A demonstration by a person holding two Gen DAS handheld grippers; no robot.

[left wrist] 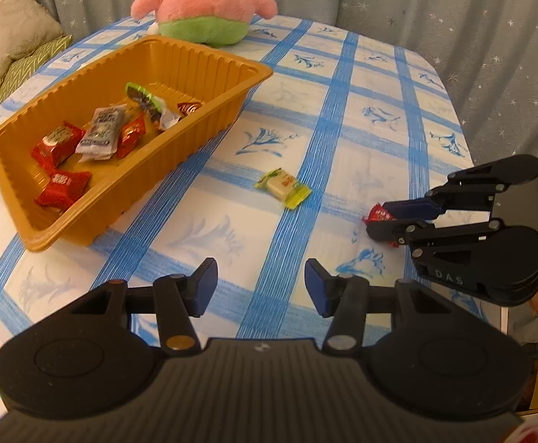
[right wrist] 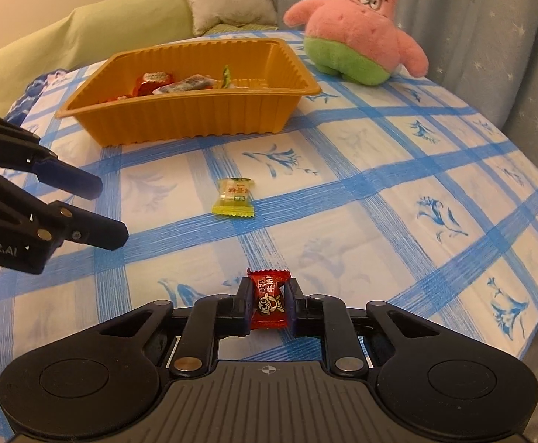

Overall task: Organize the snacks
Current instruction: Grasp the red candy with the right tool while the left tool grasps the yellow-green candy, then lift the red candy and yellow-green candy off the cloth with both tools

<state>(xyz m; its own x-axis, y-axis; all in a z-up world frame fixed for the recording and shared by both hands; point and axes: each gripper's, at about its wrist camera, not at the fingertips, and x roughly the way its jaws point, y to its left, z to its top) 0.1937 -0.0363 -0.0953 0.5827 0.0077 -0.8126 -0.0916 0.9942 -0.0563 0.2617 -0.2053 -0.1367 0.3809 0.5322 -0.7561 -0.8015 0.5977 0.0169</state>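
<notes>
The red candy (right wrist: 271,302) is pinched tight in the right gripper (right wrist: 269,304), down on the checked tablecloth (right wrist: 379,192). A yellow candy (right wrist: 234,198) lies at 11 o'clock from it, and the orange tray (right wrist: 195,118) of snacks sits beyond. The left gripper (left wrist: 261,285) hangs spread wide, holding nothing.

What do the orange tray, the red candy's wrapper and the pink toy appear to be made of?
Orange tray: likely thin moulded plastic, going by its ribbed walls and slight sheen.
Red candy wrapper: glossy printed film, crimped at the ends.
Pink toy: plush fabric with a fuzzy nap, probably stuffed.
</notes>
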